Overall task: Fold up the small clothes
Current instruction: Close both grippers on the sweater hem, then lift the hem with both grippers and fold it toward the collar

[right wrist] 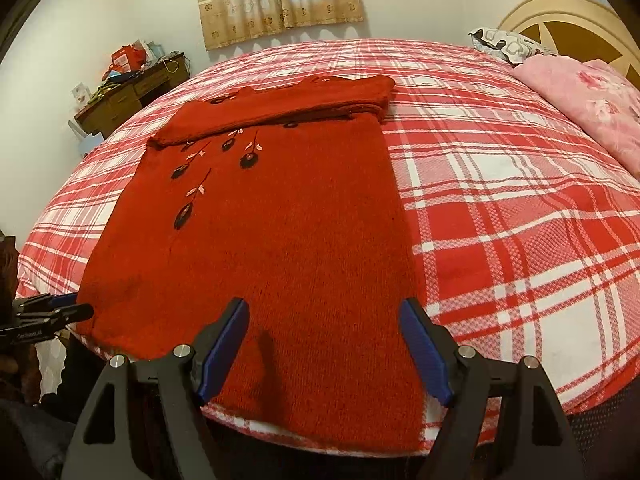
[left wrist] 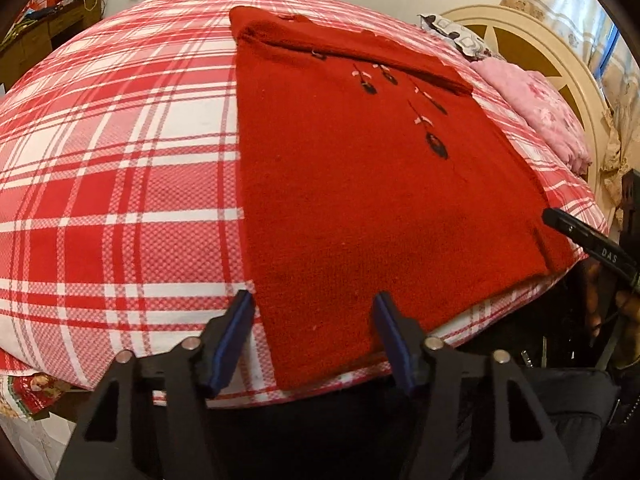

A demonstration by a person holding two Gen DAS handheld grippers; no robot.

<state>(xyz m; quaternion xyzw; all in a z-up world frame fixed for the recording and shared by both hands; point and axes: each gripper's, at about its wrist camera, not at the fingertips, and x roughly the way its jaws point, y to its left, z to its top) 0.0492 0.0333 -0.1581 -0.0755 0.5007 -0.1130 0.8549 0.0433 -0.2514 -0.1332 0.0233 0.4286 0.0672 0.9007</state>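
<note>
A red knitted sweater (left wrist: 360, 180) with dark embroidered flowers lies flat on the plaid bed (left wrist: 120, 180), its sleeves folded across the chest at the far end. My left gripper (left wrist: 314, 300) hovers open over the near hem at the sweater's left corner; the cloth lies between the blue pads without being pinched. My right gripper (right wrist: 324, 304) stands open, wider, over the hem's right corner of the sweater (right wrist: 272, 240). At the left edge of the right wrist view, the left gripper (right wrist: 74, 307) shows by the hem.
The red-and-white plaid sheet (right wrist: 520, 220) spreads wide on both sides of the sweater. A pink floral blanket (right wrist: 592, 96) and a patterned pillow (right wrist: 504, 44) lie by the cream headboard (right wrist: 560, 8). A cluttered wooden desk (right wrist: 128, 92) stands by the far wall.
</note>
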